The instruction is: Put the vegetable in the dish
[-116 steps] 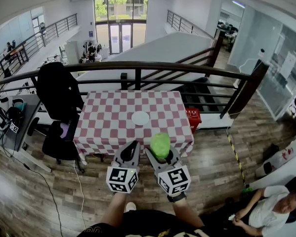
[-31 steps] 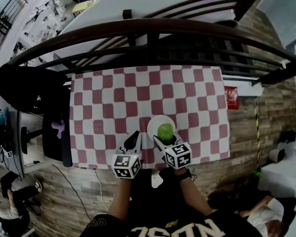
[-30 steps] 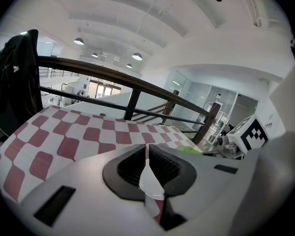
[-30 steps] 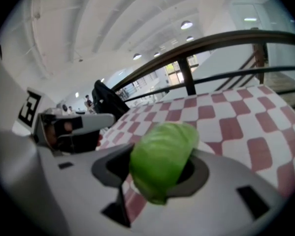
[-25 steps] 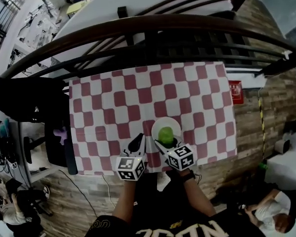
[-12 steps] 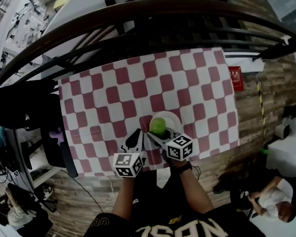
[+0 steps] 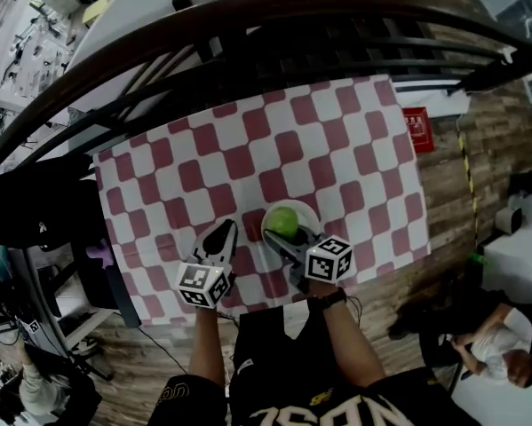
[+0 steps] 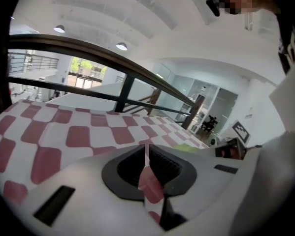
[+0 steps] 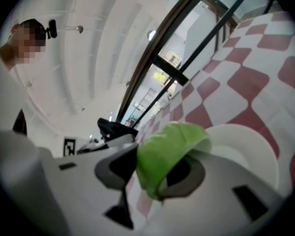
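The green leafy vegetable (image 7: 283, 221) sits over the white dish (image 7: 312, 213) near the front edge of the red-and-white checked table (image 7: 248, 140). My right gripper (image 7: 281, 238) reaches over the dish's near rim, its jaws shut on the vegetable (image 9: 169, 146). In the right gripper view the leaf fills the gap between both jaws, with the dish (image 9: 245, 146) just below and beyond it. My left gripper (image 7: 219, 235) hovers over the cloth left of the dish, apart from it. It is shut (image 8: 147, 154) with nothing held.
A dark curved railing (image 7: 248, 25) runs behind the table. A black chair (image 7: 26, 193) stands at the table's left end and a red crate (image 7: 416, 118) at its right. A person (image 7: 505, 353) sits on the wooden floor at the lower right.
The vegetable stays over the dish in my right gripper, whose jaws have drawn closer on it. My left gripper has drifted left, away from the dish. The head view has shifted.
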A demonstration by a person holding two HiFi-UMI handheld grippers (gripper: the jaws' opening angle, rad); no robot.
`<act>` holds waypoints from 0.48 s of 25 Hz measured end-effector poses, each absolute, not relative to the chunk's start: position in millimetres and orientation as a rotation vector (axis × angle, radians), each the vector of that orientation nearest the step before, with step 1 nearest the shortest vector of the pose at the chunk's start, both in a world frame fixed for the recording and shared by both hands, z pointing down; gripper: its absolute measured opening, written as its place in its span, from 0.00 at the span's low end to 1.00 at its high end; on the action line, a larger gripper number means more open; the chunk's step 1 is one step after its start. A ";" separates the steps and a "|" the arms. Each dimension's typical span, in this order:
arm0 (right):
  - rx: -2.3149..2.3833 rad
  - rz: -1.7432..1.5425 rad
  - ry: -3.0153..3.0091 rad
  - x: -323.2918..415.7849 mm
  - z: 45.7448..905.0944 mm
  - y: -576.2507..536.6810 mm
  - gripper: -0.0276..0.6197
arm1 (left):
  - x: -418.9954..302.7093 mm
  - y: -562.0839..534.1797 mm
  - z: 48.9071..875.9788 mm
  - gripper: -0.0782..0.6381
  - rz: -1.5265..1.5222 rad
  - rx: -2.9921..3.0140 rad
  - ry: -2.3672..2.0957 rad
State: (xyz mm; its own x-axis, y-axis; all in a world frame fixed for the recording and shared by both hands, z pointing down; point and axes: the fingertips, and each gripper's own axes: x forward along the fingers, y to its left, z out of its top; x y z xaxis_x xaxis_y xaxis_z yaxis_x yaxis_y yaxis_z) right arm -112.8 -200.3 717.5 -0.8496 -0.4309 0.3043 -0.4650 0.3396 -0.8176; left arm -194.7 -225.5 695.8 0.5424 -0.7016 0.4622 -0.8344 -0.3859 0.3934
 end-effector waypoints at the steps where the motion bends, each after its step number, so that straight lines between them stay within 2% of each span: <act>1: 0.835 1.563 -2.545 -113.7 717.7 -199.6 0.28 | -182.9 -224.7 694.3 0.17 0.303 2.256 -1.154; 2: 0.819 1.562 -2.548 -114.2 717.7 -198.7 0.28 | -171.6 -223.7 693.6 0.17 0.326 2.329 -1.072; 3: 0.809 1.569 -2.551 -114.1 717.5 -198.1 0.28 | -161.3 -222.5 693.8 0.24 0.359 2.404 -0.989; 4: 0.804 1.583 -2.553 -113.3 717.2 -197.9 0.28 | -152.2 -221.1 694.8 0.37 0.395 2.469 -0.902; 6: 0.797 1.624 -2.557 -110.9 716.3 -199.1 0.27 | -138.7 -218.5 698.7 0.50 0.441 2.539 -0.713; 9: 0.764 1.658 -2.563 -108.0 715.2 -200.7 0.27 | -131.4 -212.3 708.8 0.62 0.516 2.566 -0.449; 12: 0.727 1.668 -2.562 -107.3 714.9 -201.6 0.27 | -129.2 -198.2 724.8 0.65 0.709 2.599 -0.237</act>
